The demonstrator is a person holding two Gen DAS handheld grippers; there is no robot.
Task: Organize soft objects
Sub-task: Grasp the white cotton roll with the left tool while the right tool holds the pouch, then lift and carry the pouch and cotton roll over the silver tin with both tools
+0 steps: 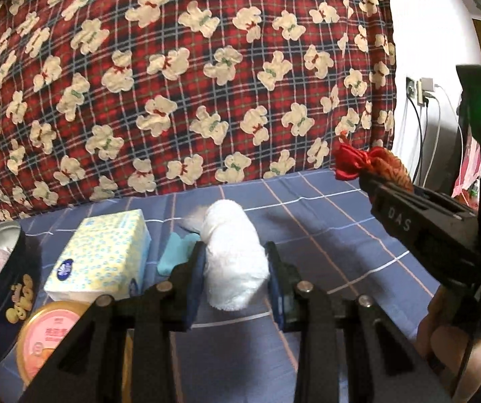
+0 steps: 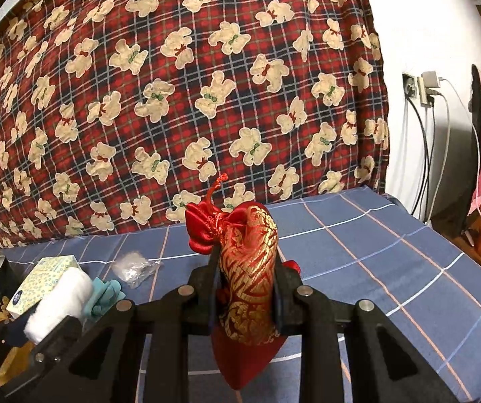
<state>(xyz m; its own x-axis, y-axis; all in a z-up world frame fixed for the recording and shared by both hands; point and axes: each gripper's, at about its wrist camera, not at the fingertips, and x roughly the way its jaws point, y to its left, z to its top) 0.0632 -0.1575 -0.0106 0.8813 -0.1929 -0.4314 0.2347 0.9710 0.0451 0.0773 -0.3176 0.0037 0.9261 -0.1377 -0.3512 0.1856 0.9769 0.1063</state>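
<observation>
Right wrist: red brocade pouch (image 2: 249,268) clamped between right tongs (image 2: 245,288).

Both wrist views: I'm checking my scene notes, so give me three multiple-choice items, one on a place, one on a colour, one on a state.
1. Where does the tissue pack lie?
A. inside the tin
B. on the blue checked sheet, beside the round tin
C. on the plaid quilt

2. What colours is the pouch?
A. red and gold
B. green and white
C. plain black

3. What is the left gripper doing?
A. hanging empty
B. gripping the teal cloth
C. holding the rolled white towel

Answers:
1 B: the pack rests on the sheet next to the tin.
2 A: gold patterning on red satin.
3 C: the towel sits between its pads.
</observation>
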